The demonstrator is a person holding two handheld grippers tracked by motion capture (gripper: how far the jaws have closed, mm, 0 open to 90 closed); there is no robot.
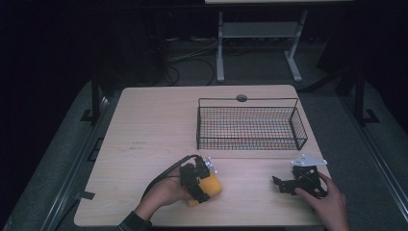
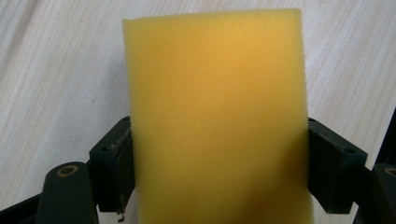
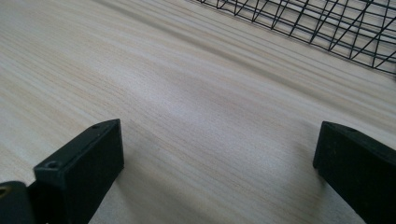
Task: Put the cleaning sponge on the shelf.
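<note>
A yellow sponge [image 1: 213, 187] lies on the wooden table [image 1: 154, 130] near its front edge, left of the middle. My left gripper [image 1: 202, 185] is down on it from the left, held in a hand. In the left gripper view the sponge [image 2: 215, 107] stands between both black pads [image 2: 114, 156], which press against its sides. My right gripper [image 1: 281, 185] rests low at the front right, pointing left, with its jaws wide apart. In the right gripper view [image 3: 219, 149] nothing but bare wood lies between them.
A black wire basket [image 1: 248, 100] stands at the back right of the table, its mesh [image 3: 327, 28] showing beyond my right gripper. A table frame and cables sit on the dark floor behind.
</note>
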